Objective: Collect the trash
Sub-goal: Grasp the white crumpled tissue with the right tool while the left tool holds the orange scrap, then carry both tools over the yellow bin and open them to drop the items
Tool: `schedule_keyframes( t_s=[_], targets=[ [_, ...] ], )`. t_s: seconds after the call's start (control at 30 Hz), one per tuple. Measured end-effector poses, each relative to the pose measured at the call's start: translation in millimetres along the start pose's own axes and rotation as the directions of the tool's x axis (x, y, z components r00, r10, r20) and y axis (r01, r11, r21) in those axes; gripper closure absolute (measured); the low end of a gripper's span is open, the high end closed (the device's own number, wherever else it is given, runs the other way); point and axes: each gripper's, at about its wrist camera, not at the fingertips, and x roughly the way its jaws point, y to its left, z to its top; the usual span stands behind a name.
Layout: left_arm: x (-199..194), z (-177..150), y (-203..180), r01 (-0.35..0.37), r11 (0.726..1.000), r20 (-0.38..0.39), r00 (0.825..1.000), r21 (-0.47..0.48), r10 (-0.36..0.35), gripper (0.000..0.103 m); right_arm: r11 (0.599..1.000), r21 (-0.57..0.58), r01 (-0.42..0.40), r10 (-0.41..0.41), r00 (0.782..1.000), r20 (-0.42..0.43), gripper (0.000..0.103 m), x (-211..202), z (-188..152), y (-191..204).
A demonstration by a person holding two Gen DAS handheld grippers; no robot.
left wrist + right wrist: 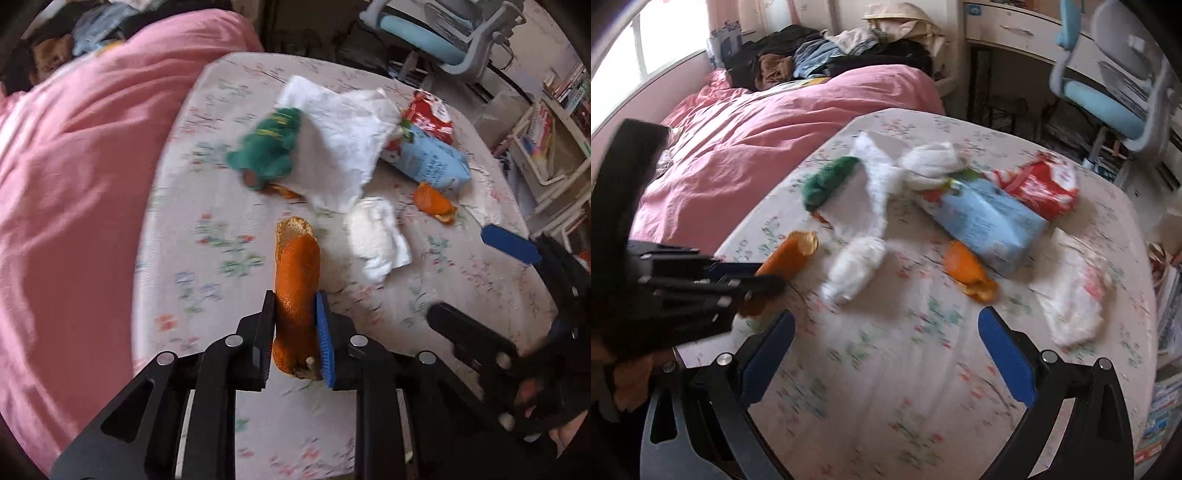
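Observation:
My left gripper is shut on a long piece of orange peel and holds it over the floral tablecloth; the same gripper and peel show at the left of the right wrist view. My right gripper stands open above bare cloth, with nothing between its fingers. Beyond it lie a second orange peel, a small crumpled tissue, a large crumpled white paper, a green wrapper, a light blue packet, a red packet and a white plastic bag.
A bed with a pink cover and piled clothes lies left of the table. A blue and grey desk chair and a desk stand behind it. White shelving with books is at the right.

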Motion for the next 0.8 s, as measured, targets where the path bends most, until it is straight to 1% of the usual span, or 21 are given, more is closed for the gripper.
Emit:
schedule_keyframes(
  t_s=[0.03, 0.1, 0.17, 0.2, 0.23, 0.27, 0.3, 0.33, 0.4, 0.47, 0.5, 0.53, 0.57, 0.63, 0.73, 0.8],
  targets=[
    [-3.5, -2.3, 2.2, -0.022, 1.000, 0.006, 1.000, 0.007, 0.022, 0.083, 1.000, -0.008, -0.001, 0.001, 1.000, -0.001, 0.009, 4.6, 3.4, 5.5],
    [-6.6, -4.2, 7.7, -0.025, 1.000, 0.010, 1.000, -0.006, 0.025, 0.083, 1.000, -0.019, 0.002, -0.002, 1.000, -0.007, 0.013, 12.9, 8.5, 11.9],
    [-8.6, -5.5, 13.6, -0.024, 0.999, 0.012, 1.000, -0.030, 0.024, 0.083, 0.999, -0.035, 0.009, -0.010, 1.000, -0.027, 0.020, 23.4, 12.7, 16.2],
    [-8.4, -5.5, 16.5, -0.040, 0.998, 0.014, 0.999, -0.041, 0.040, 0.083, 1.000, -0.028, -0.006, 0.005, 0.999, -0.034, 0.021, 27.8, 14.3, 16.4],
    [-8.2, -5.3, 19.0, -0.049, 0.997, 0.017, 0.999, -0.052, 0.050, 0.080, 1.000, -0.021, -0.002, 0.001, 0.999, -0.041, 0.023, 31.6, 15.6, 15.1],
    [-7.2, -4.9, 23.0, -0.044, 0.997, 0.009, 0.999, -0.069, 0.044, 0.076, 1.000, -0.017, 0.007, -0.008, 0.999, -0.050, 0.026, 36.0, 16.7, 13.0],
    [-6.8, -5.1, 26.8, -0.036, 0.996, 0.005, 0.999, -0.083, 0.036, 0.072, 1.000, -0.012, 0.010, -0.011, 0.998, -0.054, 0.027, 37.9, 17.2, 11.1],
    [-6.3, -5.1, 28.0, -0.034, 0.995, 0.005, 0.999, -0.088, 0.035, 0.072, 1.000, -0.004, 0.013, -0.013, 0.998, -0.058, 0.029, 40.1, 17.7, 7.8],
    [-3.4, -3.9, 25.9, -0.032, 0.996, 0.003, 0.999, -0.081, 0.032, 0.072, 1.000, 0.009, 0.015, -0.015, 0.998, -0.066, 0.037, 44.1, 18.4, 3.1],
    [0.7, -2.9, 19.5, -0.034, 0.998, 0.003, 0.999, -0.056, 0.035, 0.072, 1.000, 0.025, 0.007, -0.005, 0.997, -0.079, 0.053, 47.6, 18.8, -1.8],
    [1.6, -2.5, 16.1, -0.044, 0.998, 0.006, 0.999, -0.038, 0.044, 0.073, 1.000, 0.020, 0.008, -0.007, 0.997, -0.074, 0.059, 46.2, 19.4, -2.4],
    [1.6, -3.4, 14.0, -0.046, 0.999, 0.007, 0.999, -0.027, 0.047, 0.081, 1.000, 0.015, 0.004, -0.003, 0.997, -0.076, 0.075, 46.0, 20.4, -2.2],
    [2.0, -3.1, 12.0, -0.036, 0.999, 0.007, 0.999, -0.021, 0.036, 0.083, 1.000, 0.012, -0.005, 0.006, 0.997, -0.078, 0.078, 44.2, 19.9, -1.8],
    [-1.2, -4.4, 10.7, -0.016, 1.000, 0.018, 1.000, -0.025, 0.017, 0.084, 1.000, -0.007, -0.013, 0.012, 0.997, -0.082, 0.082, 42.1, 18.9, 0.1],
    [-17.2, -6.7, 9.4, 0.009, 0.999, 0.079, 0.997, -0.033, -0.007, 0.085, 1.000, -0.017, -0.022, 0.021, 0.998, -0.066, 0.083, 26.3, 13.1, 0.5],
    [-26.5, -9.8, 10.2, 0.017, 0.999, 0.105, 0.994, -0.037, -0.013, 0.085, 0.999, -0.010, -0.032, 0.031, 0.998, -0.050, 0.083, 10.8, 6.4, -0.9]
  ],
)
